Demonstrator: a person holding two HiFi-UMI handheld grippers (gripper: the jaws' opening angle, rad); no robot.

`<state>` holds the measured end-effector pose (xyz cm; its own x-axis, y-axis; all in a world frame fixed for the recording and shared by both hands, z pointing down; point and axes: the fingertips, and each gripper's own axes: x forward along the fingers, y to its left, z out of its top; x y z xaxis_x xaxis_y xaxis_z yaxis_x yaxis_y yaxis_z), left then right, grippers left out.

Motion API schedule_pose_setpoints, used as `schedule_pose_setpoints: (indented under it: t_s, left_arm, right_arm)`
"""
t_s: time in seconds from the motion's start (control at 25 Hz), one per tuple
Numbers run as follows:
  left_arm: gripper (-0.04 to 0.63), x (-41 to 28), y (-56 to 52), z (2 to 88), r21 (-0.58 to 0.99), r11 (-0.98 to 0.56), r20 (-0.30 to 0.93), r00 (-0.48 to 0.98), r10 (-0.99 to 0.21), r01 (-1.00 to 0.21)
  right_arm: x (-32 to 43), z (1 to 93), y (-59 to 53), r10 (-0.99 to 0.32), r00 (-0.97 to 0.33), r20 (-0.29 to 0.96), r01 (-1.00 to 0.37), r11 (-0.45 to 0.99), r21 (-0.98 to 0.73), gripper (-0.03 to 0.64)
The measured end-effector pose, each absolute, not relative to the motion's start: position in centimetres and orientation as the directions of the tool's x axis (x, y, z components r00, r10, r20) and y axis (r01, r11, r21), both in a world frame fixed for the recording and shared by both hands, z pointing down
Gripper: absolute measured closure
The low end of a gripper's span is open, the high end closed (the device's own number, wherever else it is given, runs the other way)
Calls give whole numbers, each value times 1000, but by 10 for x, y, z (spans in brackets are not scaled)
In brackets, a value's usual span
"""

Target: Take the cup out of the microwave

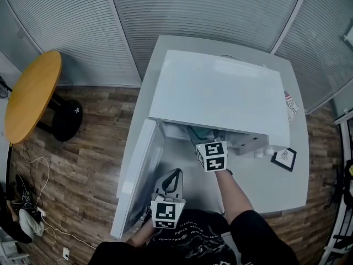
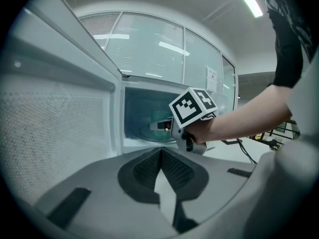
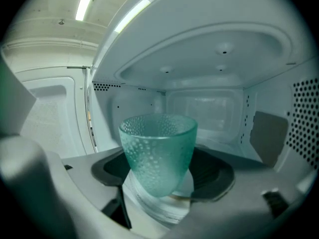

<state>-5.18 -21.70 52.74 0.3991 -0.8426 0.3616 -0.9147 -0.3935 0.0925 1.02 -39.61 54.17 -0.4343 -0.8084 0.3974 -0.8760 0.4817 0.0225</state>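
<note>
Head view: microwave (image 1: 220,93) top hides cup (image 3: 158,153) & right gripper (image 1: 212,155) tips; label (image 1: 290,105) txt too small to read.

A translucent teal cup (image 3: 158,153), dimpled all over, is held upright between the fingers (image 3: 215,172), inside the cavity of the open white microwave (image 3: 224,68).

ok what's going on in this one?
A person is working two handheld grippers at a white microwave whose door stands open. The right gripper reaches into the cavity, its jaws on either side of a green textured cup and apparently closed on it. The cup is inside the microwave, not yet out. The left gripper hangs back in front of the opening, beside the door, jaws together and empty.
</note>
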Motion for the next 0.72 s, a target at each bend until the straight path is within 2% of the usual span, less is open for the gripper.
schedule_pose_setpoints:
  t_s: [0.72]
  left_arm:
    - [589,-47,-213,519,83,-412,321,416,-851,-907]
  right_arm:
    - [16,524,-362,-809,-447,383,-866,499,43,253]
